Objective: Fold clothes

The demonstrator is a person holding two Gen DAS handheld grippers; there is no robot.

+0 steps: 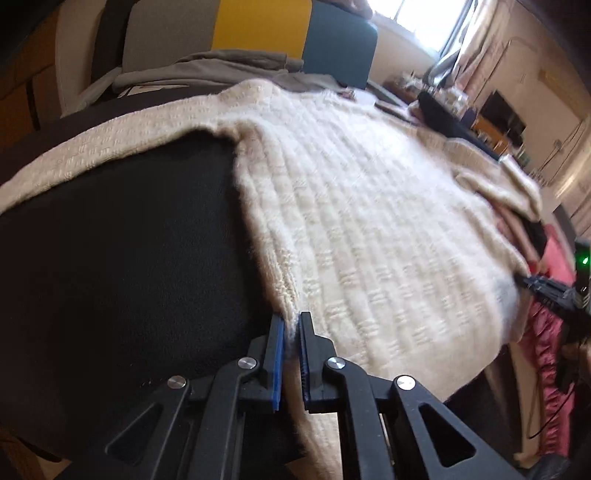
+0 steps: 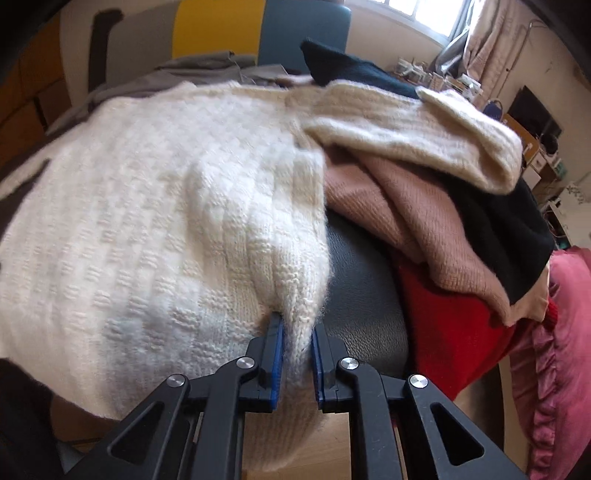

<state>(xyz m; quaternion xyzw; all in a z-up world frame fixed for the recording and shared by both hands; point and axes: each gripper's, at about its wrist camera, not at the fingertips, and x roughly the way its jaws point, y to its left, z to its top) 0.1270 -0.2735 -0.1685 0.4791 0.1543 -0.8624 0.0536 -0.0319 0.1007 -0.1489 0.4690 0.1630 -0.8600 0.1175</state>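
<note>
A cream knitted sweater point(image 1: 362, 206) lies spread over a black padded surface point(image 1: 122, 240). My left gripper point(image 1: 292, 325) is shut on the sweater's lower left hem corner. In the right wrist view the same cream sweater point(image 2: 155, 221) fills the left half, and my right gripper point(image 2: 297, 332) is shut on its lower right hem corner. One sleeve point(image 2: 406, 125) lies folded over a pile of other clothes. The right gripper point(image 1: 546, 291) also shows at the right edge of the left wrist view, holding the hem.
A pile of clothes sits to the right: a dusty pink knit point(image 2: 417, 221), a black garment point(image 2: 509, 221), a red one point(image 2: 443, 332). A pink ruffled cushion point(image 2: 561, 350) is at far right. Grey clothing point(image 1: 221, 66) lies behind, by a yellow and teal chair back point(image 1: 295, 33).
</note>
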